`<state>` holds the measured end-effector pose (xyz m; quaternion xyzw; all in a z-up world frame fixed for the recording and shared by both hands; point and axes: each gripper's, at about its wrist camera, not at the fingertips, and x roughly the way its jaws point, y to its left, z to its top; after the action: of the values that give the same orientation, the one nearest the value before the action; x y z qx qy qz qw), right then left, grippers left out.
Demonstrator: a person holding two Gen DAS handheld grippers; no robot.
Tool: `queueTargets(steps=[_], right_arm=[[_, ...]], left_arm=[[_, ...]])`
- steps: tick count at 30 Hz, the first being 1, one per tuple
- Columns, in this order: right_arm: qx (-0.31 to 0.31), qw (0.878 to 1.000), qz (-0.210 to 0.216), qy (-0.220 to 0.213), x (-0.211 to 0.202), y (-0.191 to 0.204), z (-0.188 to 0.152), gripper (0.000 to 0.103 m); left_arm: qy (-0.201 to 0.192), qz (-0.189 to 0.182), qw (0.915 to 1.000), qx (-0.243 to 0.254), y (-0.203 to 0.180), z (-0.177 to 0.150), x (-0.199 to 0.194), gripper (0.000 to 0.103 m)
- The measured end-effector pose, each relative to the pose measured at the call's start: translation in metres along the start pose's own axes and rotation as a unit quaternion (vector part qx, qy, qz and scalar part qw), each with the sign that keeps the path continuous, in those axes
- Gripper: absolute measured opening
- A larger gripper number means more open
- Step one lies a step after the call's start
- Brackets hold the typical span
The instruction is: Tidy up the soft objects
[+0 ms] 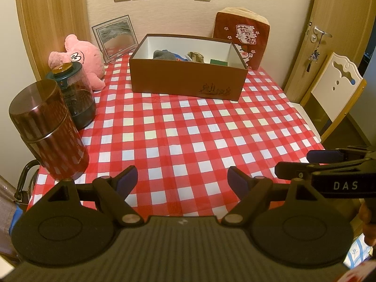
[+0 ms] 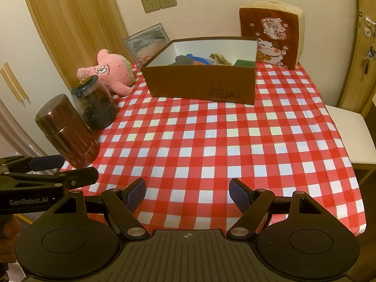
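A brown box [image 1: 185, 80] [image 2: 199, 84] stands at the back of the red-checked table with several soft items inside: a grey one [image 1: 164, 54] [image 2: 183, 60], a blue one [image 2: 197, 58] and a tan one [image 1: 195, 57] [image 2: 219, 59]. A pink plush [image 1: 82, 58] [image 2: 110, 70] lies left of the box. A red lucky-cat cushion [image 1: 242, 35] [image 2: 272, 35] leans on the wall behind the box. My left gripper [image 1: 183, 181] [image 2: 58, 166] and my right gripper [image 2: 188, 192] [image 1: 296, 164] hover side by side over the table's near edge, both open and holding nothing.
A dark red canister [image 1: 49, 131] [image 2: 68, 131] and a glass jar with a green lid [image 1: 75, 94] [image 2: 94, 101] stand at the left edge. A framed picture [image 1: 115, 37] [image 2: 148, 42] leans on the wall. A white chair [image 1: 333, 89] [image 2: 352, 136] stands right of the table.
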<state>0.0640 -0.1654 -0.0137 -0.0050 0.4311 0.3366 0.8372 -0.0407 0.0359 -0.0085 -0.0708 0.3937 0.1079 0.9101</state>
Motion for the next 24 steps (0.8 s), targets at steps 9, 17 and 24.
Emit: queueTargets(steps=[9, 17, 24], right_arm=[[0.000, 1.000, 0.000, 0.001, 0.0007, -0.0005, 0.0001, 0.078], [0.000, 1.000, 0.000, 0.001, 0.0005, -0.0007, 0.0004, 0.078], [0.000, 1.000, -0.001, 0.001, 0.0009, -0.0009, 0.0006, 0.078]], left_arm=[[0.000, 0.000, 1.0000, -0.001, 0.0006, 0.0001, 0.0008, 0.082], [0.001, 0.000, 1.0000, -0.001, 0.0007, 0.0003, 0.0015, 0.082], [0.001, -0.001, 1.0000, -0.001, 0.0004, 0.0005, 0.0021, 0.082]])
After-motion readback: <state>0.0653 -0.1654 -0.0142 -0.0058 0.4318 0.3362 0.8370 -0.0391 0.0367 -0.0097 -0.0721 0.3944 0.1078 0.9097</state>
